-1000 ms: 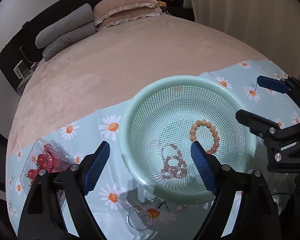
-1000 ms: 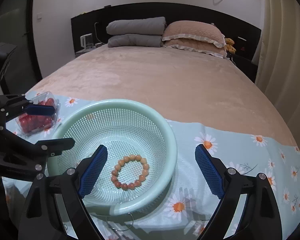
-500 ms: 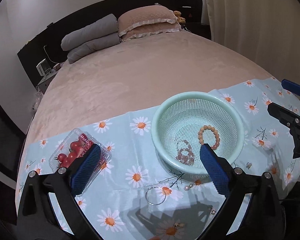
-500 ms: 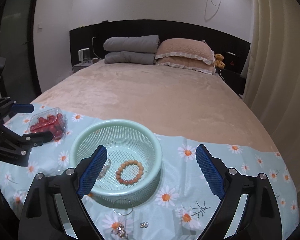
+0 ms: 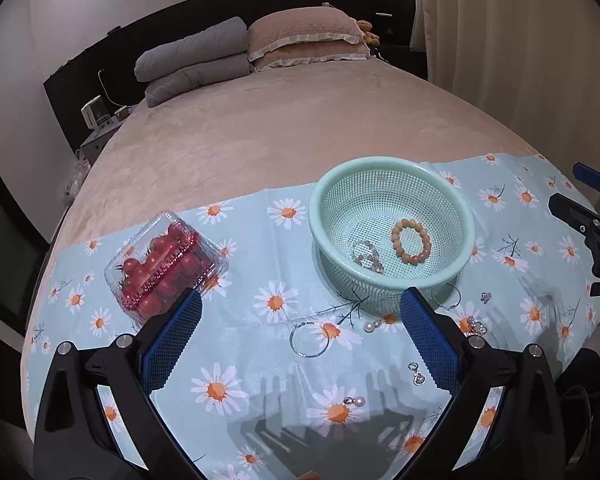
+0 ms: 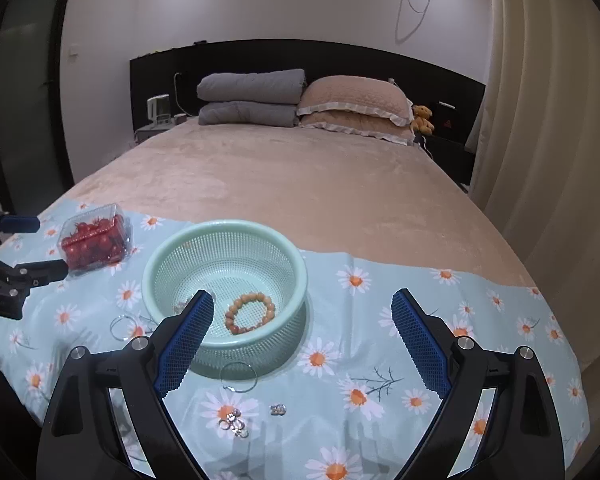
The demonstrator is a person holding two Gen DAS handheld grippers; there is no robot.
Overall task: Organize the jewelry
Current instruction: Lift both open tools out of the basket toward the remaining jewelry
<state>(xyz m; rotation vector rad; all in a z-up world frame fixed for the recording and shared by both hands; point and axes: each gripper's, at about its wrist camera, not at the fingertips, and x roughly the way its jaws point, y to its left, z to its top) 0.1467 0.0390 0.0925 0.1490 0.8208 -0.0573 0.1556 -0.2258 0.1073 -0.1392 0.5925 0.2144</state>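
left wrist view: left gripper [image 5: 300, 322] and right gripper [image 6: 302, 320] hover over the cloth [image 5: 252, 344], fingers apart.

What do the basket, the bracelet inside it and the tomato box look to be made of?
Basket: matte mint plastic, judging by its moulded rim and perforated mesh walls.
Bracelet: round orange-pink beads with a soft sheen, maybe stone or resin; unclear.
Tomato box: thin clear glossy plastic, the red tomatoes showing through.

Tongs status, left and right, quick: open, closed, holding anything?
Left tongs: open, holding nothing, above the daisy cloth.
Right tongs: open, holding nothing, above the mint basket.
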